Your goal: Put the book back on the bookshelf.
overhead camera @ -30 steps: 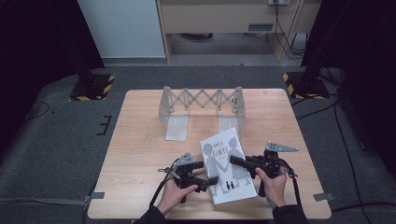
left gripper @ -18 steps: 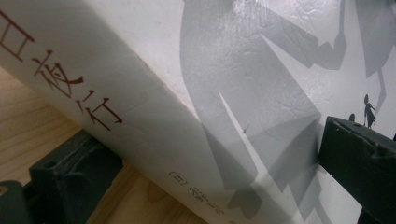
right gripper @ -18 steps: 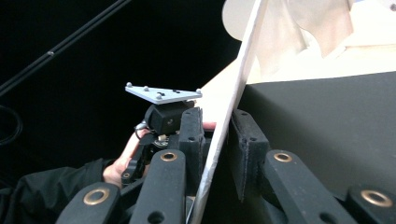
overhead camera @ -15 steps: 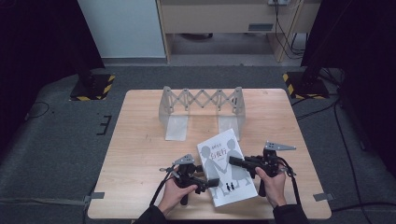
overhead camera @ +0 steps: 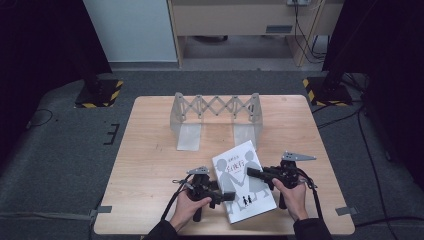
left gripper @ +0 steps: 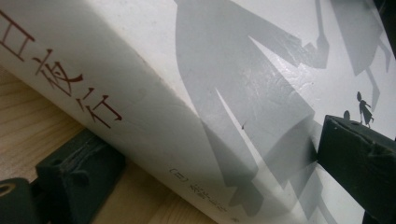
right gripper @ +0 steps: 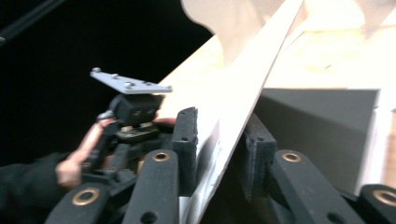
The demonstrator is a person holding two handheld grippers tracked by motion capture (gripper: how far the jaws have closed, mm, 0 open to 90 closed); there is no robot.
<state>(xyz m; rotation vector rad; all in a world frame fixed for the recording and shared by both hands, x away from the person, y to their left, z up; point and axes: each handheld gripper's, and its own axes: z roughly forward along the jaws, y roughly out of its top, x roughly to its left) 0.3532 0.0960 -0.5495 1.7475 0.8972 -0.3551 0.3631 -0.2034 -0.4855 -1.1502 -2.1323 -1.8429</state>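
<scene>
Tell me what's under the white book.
The left gripper has one jaw under the white book and one on its cover, above the wooden table. What lies beneath the book's middle is covered.

I am seeing the book [overhead camera: 243,180] lying between the left claw [overhead camera: 226,196] and the right claw [overhead camera: 252,173], blocking any straight pass from one to the other. Beyond both claws the folding rack [overhead camera: 216,111] is standing across the counter [overhead camera: 150,170], with open wood lying between it and the book's far edge. Left of the left claw the counter is lying bare out to its edge, giving room to swing. Right of the right claw a narrower bare strip is running to the counter's edge. Behind both claws my forearms are taking up the near edge.
</scene>
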